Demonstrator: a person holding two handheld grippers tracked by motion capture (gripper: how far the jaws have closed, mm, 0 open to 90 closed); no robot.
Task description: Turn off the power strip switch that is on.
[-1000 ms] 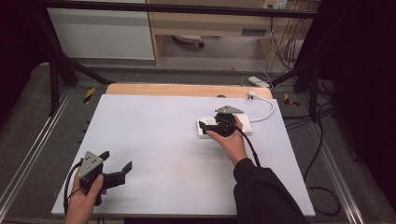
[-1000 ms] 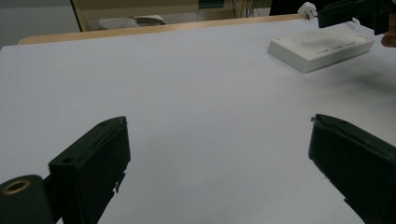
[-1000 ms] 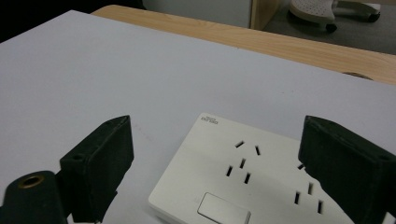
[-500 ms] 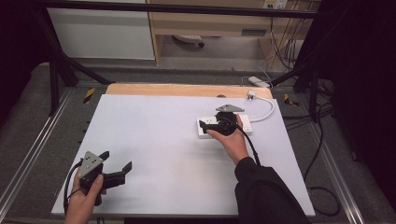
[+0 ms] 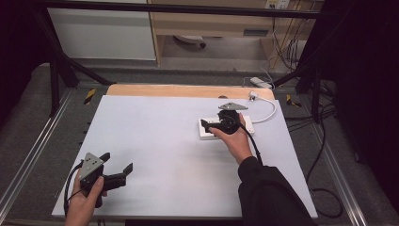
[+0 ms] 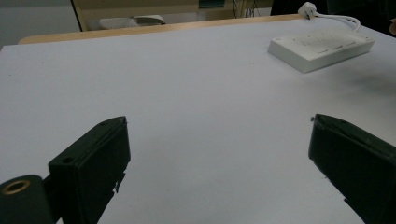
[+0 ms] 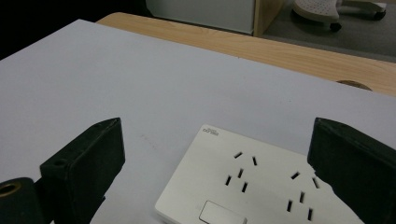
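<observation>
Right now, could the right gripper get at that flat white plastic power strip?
Probably yes: the right gripper hovers over the flat white plastic power strip, jaws just opened wide, nothing between them or in the way.

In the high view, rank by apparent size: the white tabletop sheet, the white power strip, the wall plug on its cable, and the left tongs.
1. White rectangular tabletop sheet, by far the largest.
2. Flat white power strip and black left tongs: look alike; the right hand hides part of the strip and the tongs sit nearer the camera, so unranked.
3. Small white wall plug, the smallest.

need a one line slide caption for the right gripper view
Right gripper, jaws wide open, poised over a white power strip on the white table.
</observation>
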